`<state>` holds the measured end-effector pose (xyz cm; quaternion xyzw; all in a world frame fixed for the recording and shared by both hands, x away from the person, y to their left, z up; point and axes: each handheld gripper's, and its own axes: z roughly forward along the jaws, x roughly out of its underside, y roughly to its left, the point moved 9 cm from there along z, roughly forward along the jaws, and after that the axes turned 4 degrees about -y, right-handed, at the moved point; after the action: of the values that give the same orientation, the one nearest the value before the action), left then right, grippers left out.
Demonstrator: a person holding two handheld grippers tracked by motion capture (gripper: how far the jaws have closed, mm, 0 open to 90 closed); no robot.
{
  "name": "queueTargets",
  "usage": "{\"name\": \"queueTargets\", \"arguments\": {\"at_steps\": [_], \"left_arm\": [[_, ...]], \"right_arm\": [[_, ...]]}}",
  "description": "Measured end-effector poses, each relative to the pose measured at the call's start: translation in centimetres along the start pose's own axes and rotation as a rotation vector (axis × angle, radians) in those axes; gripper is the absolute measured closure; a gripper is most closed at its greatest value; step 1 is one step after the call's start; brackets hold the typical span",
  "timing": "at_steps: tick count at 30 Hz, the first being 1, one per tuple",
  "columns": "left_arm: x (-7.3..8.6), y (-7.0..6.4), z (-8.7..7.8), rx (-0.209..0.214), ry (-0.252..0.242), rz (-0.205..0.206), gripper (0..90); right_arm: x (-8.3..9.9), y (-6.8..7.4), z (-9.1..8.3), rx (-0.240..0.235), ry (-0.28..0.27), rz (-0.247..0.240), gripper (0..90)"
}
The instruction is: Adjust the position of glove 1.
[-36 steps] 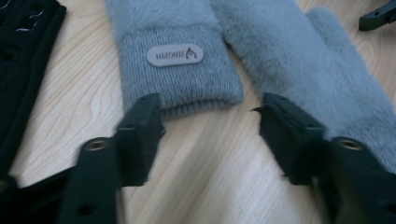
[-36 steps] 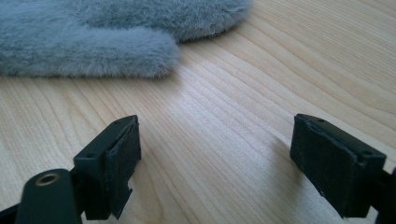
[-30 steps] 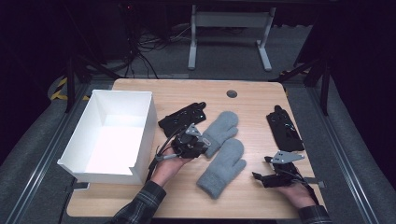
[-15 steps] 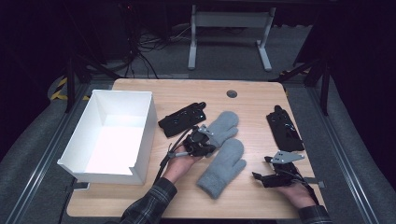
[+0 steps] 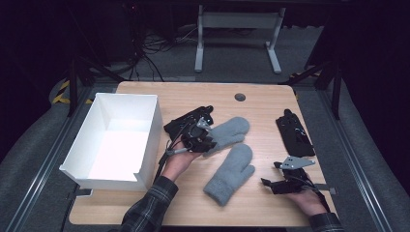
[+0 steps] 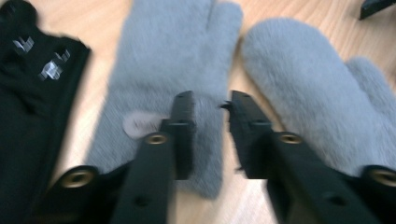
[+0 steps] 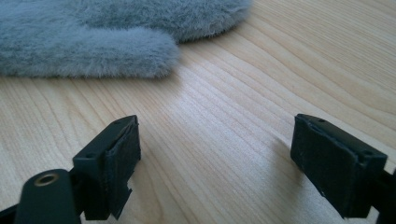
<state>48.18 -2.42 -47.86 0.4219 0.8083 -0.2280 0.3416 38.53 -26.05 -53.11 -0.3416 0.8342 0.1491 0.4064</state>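
Two grey fluffy mittens lie mid-table: the far mitten (image 5: 229, 132) and the near mitten (image 5: 231, 173). My left gripper (image 5: 202, 137) is low over the far mitten's cuff (image 6: 173, 46). Its jaws stand a narrow gap apart with the flat grey fabric showing between them; in the left gripper view the left gripper (image 6: 210, 106) looks open, and the near mitten (image 6: 308, 93) lies to its right. My right gripper (image 5: 280, 181) rests on the wood near the front right. In its own view the right gripper (image 7: 217, 140) stands wide open and empty, and the near mitten's thumb (image 7: 93, 42) lies ahead of it.
A white open box (image 5: 145, 145) stands at the table's left. One black glove (image 5: 186, 121) lies just left of the far mitten, partly under my left hand, and shows as the black glove (image 6: 32, 107) in the left gripper view. Another black glove (image 5: 294, 133) lies at the right edge.
My left hand and gripper have moved right, off the black glove and onto the far mitten's cuff. The right gripper has stayed put.
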Motion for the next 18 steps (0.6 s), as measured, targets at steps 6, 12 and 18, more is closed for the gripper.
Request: {"name": "queueTargets", "arguments": {"at_steps": [6,12,18], "left_arm": [[-2.0,1.1,1.1,-0.002,0.019,0.057,42.4],[-3.2,1.9,3.0,0.008,0.021,0.076,32.8],[-3.4,2.4,4.8,0.015,0.047,0.082,32.7]], "right_arm": [[0.0,0.0,0.0,0.000,0.000,0.000,16.2],[0.0,0.0,0.0,-0.001,0.000,0.000,16.1],[-0.1,0.0,0.1,-0.003,-0.001,0.001,16.0]]}}
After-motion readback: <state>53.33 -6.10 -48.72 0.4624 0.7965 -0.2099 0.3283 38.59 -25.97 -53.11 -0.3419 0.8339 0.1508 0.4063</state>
